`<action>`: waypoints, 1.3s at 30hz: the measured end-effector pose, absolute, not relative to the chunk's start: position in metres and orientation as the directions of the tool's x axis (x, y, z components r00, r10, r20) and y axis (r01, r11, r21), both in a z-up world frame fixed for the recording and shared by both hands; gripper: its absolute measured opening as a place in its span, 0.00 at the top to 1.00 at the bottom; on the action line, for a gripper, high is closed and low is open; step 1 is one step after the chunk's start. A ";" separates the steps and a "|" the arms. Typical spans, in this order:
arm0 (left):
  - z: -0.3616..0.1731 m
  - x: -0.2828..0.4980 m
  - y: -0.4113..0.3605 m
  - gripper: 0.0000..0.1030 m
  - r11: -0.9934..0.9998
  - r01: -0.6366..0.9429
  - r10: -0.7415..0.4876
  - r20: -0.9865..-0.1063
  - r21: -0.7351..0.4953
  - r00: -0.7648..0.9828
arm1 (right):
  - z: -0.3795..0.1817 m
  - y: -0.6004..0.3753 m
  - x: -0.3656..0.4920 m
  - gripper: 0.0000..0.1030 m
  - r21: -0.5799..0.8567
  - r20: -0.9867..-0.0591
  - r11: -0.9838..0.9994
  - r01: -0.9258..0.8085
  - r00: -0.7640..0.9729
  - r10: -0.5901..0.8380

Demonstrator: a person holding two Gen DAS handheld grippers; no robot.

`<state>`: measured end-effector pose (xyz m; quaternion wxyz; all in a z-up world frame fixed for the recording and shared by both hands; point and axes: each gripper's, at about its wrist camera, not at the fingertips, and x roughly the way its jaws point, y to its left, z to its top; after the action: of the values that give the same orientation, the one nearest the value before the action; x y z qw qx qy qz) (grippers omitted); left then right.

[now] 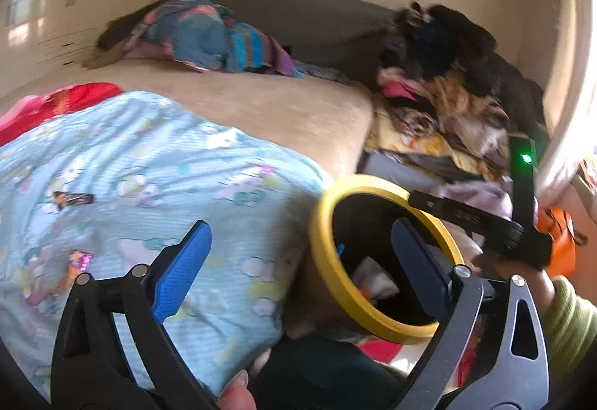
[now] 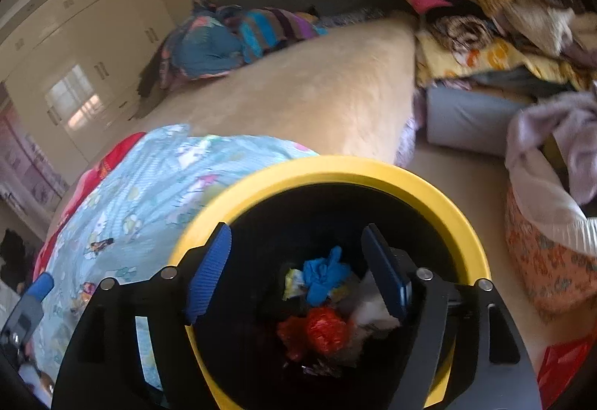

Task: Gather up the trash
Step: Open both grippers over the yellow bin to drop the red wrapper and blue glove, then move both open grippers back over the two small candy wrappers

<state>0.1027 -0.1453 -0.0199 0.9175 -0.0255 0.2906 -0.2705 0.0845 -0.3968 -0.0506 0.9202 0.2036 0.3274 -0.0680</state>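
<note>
Trash already sits in the bottom of the yellow-rimmed black bin (image 2: pixel 328 171): a crumpled blue glove (image 2: pixel 322 277), a red plastic wad (image 2: pixel 324 329) and some white paper (image 2: pixel 373 309), seen from straight above by the right gripper (image 2: pixel 298 275). That gripper hangs over the bin's mouth with its blue-padded jaws spread apart and nothing between them. The bin stands on the floor right against the near corner of the bed (image 1: pixel 261 107), beside the light-blue cartoon-print blanket (image 1: pixel 149 163) that drapes over that corner. More trash lies on the blanket near the bed's left edge: a dark brown wrapper (image 1: pixel 72 199) and, closer to the left gripper (image 1: pixel 298 260), a pink and orange wrapper (image 1: pixel 78 260). The left gripper hovers above the blanket's near edge, jaws wide apart and holding nothing, its right finger in front of the bin's rim. At the far right corner of the bed, a heap of clothes (image 1: pixel 447 100) is piled.
</note>
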 end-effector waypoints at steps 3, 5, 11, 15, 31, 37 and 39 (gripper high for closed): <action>-0.014 0.105 -0.128 0.11 0.880 0.434 -0.469 -0.494 -0.193 0.732 | -0.040 -0.378 0.084 0.27 0.316 -0.600 0.925 0.210 0.800 0.023; -0.010 0.106 -0.117 0.11 0.894 0.407 -0.444 -0.480 -0.186 0.757 | -0.033 -0.366 0.085 0.25 0.311 -0.582 0.933 0.180 0.812 0.038; -0.002 0.111 -0.082 0.11 0.922 0.323 -0.386 -0.451 -0.213 0.805 | -0.020 -0.326 0.092 0.24 0.295 -0.561 0.952 0.085 0.822 0.101; -0.001 0.117 -0.058 0.11 0.937 0.262 -0.341 -0.446 -0.232 0.827 | -0.017 -0.300 0.099 0.24 0.285 -0.560 0.958 0.025 0.815 0.145; -0.015 0.150 0.031 0.11 0.962 0.051 -0.181 -0.488 -0.268 0.854 | -0.019 -0.177 0.128 0.23 0.265 -0.600 0.932 -0.247 0.715 0.360; -0.028 0.175 0.067 0.11 0.964 -0.013 -0.139 -0.542 -0.267 0.829 | -0.030 -0.126 0.147 0.23 0.249 -0.635 0.914 -0.322 0.658 0.405; -0.033 0.184 0.075 0.11 0.963 -0.025 -0.134 -0.560 -0.267 0.817 | -0.038 -0.107 0.155 0.23 0.246 -0.659 0.908 -0.339 0.628 0.413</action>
<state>0.1841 0.0755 -0.0333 0.9440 -0.1323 0.3009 -0.0289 0.1554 -0.1067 -0.0377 0.9009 0.0491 0.3773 0.2087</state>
